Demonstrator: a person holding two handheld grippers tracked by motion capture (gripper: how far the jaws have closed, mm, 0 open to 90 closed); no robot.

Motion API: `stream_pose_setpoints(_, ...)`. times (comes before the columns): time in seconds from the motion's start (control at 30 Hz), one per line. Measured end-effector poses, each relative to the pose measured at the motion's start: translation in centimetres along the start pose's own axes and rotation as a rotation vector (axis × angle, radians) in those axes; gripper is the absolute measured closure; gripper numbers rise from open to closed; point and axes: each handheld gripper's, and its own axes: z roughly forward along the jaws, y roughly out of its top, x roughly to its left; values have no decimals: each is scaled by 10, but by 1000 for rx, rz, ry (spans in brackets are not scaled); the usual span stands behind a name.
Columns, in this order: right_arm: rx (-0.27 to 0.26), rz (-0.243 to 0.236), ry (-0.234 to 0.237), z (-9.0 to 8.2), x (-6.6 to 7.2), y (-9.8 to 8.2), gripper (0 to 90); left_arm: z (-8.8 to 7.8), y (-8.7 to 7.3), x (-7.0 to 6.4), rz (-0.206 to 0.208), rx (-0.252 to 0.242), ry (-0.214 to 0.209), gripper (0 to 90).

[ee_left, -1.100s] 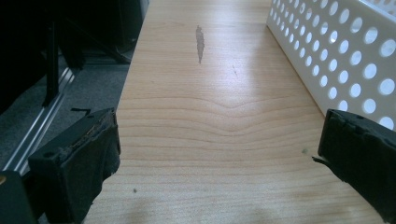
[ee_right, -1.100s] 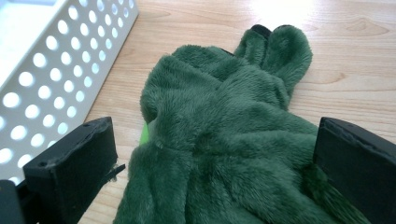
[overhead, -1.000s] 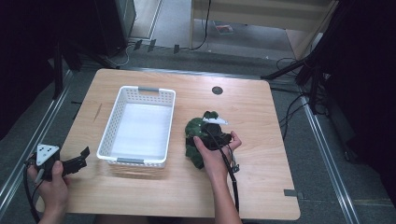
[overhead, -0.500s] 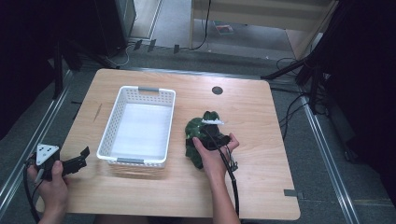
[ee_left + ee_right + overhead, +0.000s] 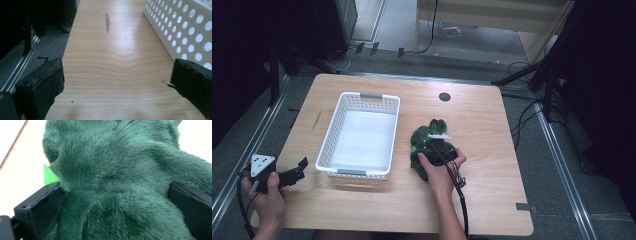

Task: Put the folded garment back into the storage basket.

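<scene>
right gripper (image 5: 436, 145): over green plush (image 5: 428, 136), jaws straddling it, apart, not yet clamped | plush: on table just right of basket (image 5: 343, 109) | basket lies left of gripper | left gripper (image 5: 292, 175): jaws apart, holding nothing, at table's near-left edge

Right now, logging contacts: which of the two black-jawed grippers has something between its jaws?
The right gripper: its jaws flank the green plush toy. The left gripper frames bare wooden table.

Green toy (image 5: 120, 177) was soft fuzzy plush, basket (image 5: 343, 120) was white perforated glossy plastic, table (image 5: 112, 67) was smooth matt pale wood, gripper pads (image 5: 47, 85) looked worn black rubber.
</scene>
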Motion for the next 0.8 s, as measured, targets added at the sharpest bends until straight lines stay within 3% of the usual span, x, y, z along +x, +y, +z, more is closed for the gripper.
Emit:
stream_pose_setpoints(0.4,-11,-23,-24,3,3,-3,56,0,0,0,1,4,-4,0)
stream_pose_setpoints(0.57,-40,-46,-16,1,6,-5,147,0,0,0,0,4,-5,0)
stream_pose_setpoints(0.67,-59,-65,2,-1,8,-7,274,0,0,0,-1,4,-4,0)
stream_pose_setpoints(0.8,-59,-62,2,-4,10,-6,377,0,0,0,-1,6,0,0)
